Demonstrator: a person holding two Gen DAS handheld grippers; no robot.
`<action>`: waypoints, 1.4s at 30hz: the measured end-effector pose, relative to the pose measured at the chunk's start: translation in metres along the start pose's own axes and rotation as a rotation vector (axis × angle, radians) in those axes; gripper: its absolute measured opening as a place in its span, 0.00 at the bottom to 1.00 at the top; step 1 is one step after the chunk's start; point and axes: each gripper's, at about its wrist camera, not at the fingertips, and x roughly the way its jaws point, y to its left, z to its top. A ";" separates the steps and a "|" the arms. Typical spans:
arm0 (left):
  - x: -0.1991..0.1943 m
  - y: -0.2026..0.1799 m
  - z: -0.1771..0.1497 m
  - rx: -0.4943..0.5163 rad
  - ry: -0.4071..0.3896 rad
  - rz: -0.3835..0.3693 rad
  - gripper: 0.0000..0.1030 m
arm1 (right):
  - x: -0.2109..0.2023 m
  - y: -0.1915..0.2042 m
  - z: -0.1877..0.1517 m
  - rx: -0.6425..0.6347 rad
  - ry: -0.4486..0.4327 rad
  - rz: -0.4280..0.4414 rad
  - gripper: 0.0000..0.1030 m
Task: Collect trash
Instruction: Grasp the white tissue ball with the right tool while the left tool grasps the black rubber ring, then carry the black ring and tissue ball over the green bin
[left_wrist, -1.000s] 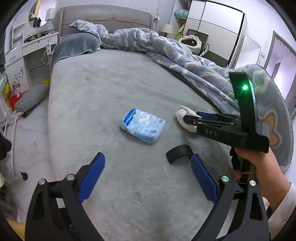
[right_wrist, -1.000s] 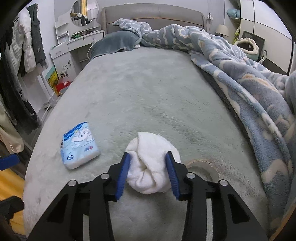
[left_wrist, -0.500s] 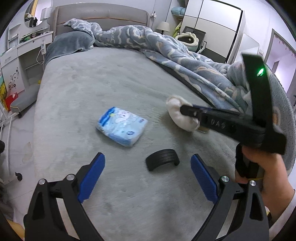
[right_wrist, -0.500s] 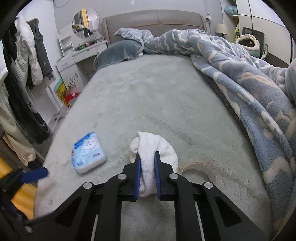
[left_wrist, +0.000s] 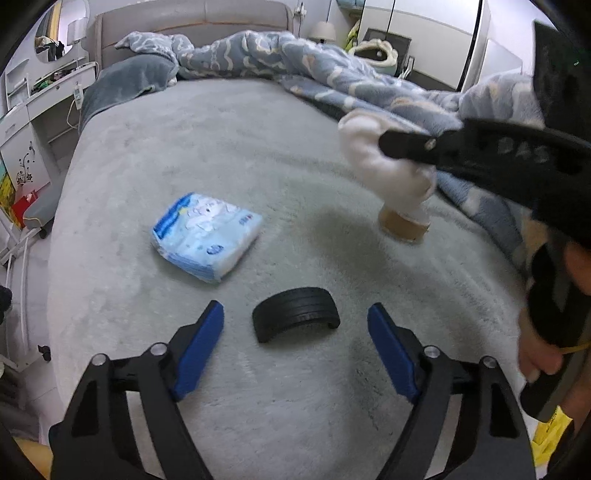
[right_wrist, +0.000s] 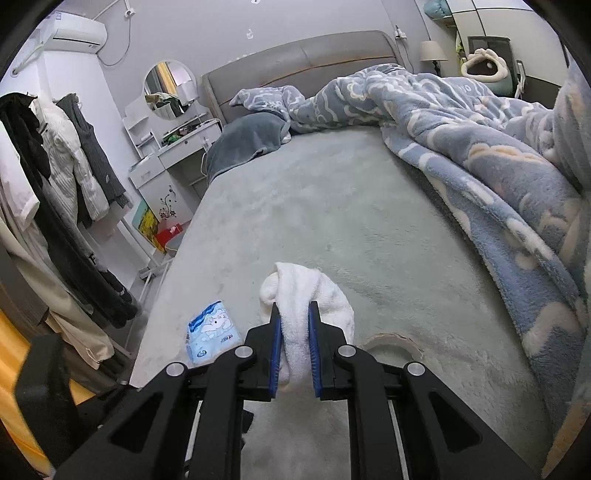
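My right gripper (right_wrist: 294, 317) is shut on a crumpled white cloth wad (right_wrist: 314, 295) and holds it above the grey bed; the wad also shows in the left wrist view (left_wrist: 384, 173) with the right gripper (left_wrist: 391, 142) around it. My left gripper (left_wrist: 295, 325) is open, low over the bed, with a black curved plastic piece (left_wrist: 295, 317) lying between its fingers. A light-blue tissue pack (left_wrist: 207, 236) lies beyond it, and also shows in the right wrist view (right_wrist: 212, 332). A brown tape ring (left_wrist: 404, 225) sits under the lifted wad.
The grey bed cover (left_wrist: 221, 147) spreads ahead. A blue patterned blanket (right_wrist: 498, 177) is heaped along the right side. A grey pillow (right_wrist: 247, 140) lies by the headboard. A white dresser (right_wrist: 173, 155) and hanging coats (right_wrist: 55, 184) stand left of the bed.
My right gripper closed on the white wad and lifted it off the bed, uncovering the tape ring. My left gripper moved so the black piece now lies between its fingers.
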 end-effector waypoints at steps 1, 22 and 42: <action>0.002 0.000 0.000 -0.004 0.005 0.002 0.80 | -0.001 -0.001 0.000 -0.003 0.000 0.000 0.13; -0.002 0.007 0.008 -0.040 0.058 0.014 0.48 | -0.029 0.004 -0.010 -0.067 0.038 -0.032 0.13; -0.097 0.014 -0.024 0.058 -0.067 0.025 0.48 | -0.088 0.055 -0.042 -0.049 0.041 -0.037 0.13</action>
